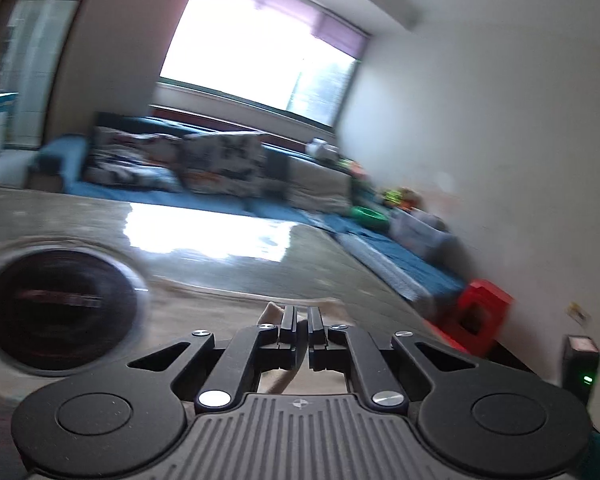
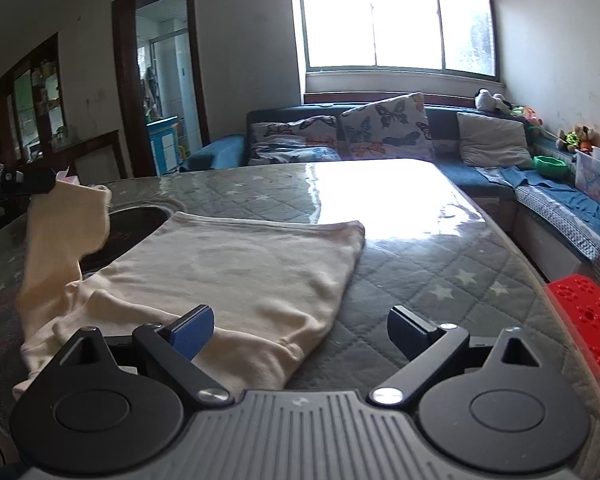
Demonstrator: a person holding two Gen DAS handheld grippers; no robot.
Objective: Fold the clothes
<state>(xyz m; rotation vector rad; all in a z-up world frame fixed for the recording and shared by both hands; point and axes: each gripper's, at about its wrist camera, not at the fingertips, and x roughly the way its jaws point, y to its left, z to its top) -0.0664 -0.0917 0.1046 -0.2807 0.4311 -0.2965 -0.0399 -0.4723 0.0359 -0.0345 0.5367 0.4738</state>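
my left gripper (image 1: pixel 302 322) is pinched tight on a bit of cream cloth; in the left wrist view a sliver of it pokes out between and beside the fingers (image 1: pixel 288 324). from the right wrist view that gripper (image 2: pixel 40 182) sits high at the left edge with a sleeve or corner of the shirt (image 2: pixel 240 276) hanging from it in a soft drape. my right gripper (image 2: pixel 300 332) stands wide with nothing between its fingers, low over the near hem, one blue pad (image 2: pixel 192 334) just above the cloth.

the shirt lies mostly flat on the quilted table (image 2: pixel 440 272), its far edge running near the glare patch, its left part lifted off the table and partly over the dark round inset (image 2: pixel 140 220).

i judge the cloth light, thin and limp: it sags straight down from the pinch and wrinkles near the hem, so it won't hold any shape by itself. it should drag easily, and the glossy table cover may let the flat part slide if i pull hard. nothing here is fragile.

a small pinch on an edge is enough for the weight. i'd take the near hem corner with the right, close to the seam where layers are thicker, so both layers come together. pinching only the top layer would let the body open out when lifted.
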